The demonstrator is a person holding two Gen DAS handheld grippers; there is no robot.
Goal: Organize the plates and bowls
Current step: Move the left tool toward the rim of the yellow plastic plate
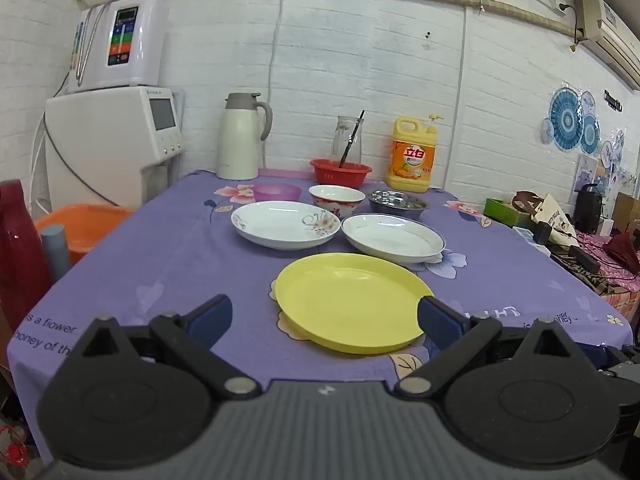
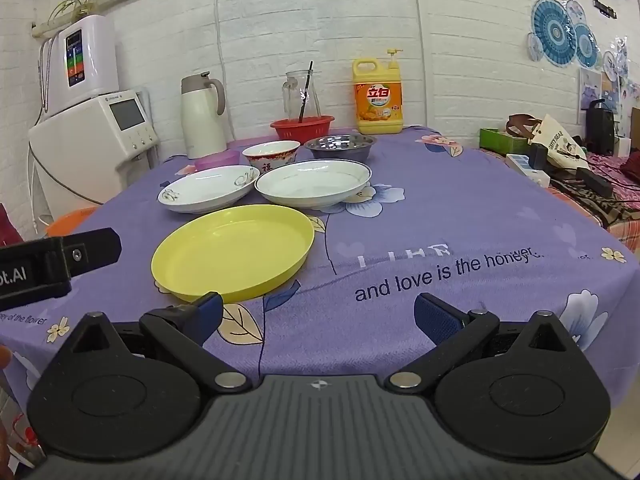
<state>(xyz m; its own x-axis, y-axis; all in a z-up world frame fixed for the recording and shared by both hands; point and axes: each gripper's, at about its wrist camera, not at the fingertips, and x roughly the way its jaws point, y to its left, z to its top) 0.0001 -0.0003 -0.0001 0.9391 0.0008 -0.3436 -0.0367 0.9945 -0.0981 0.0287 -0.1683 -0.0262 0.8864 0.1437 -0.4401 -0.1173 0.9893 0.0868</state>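
1. Both grippers' fingers stand wide apart with nothing between them: your left gripper hovers at the near edge of the yellow plate; your right gripper hovers over bare tablecloth, with that plate to its left.
2. Behind the yellow plate, find the floral plate, then the white plate.
3. In the back row, find the purple bowl, the red-patterned bowl and the steel bowl.
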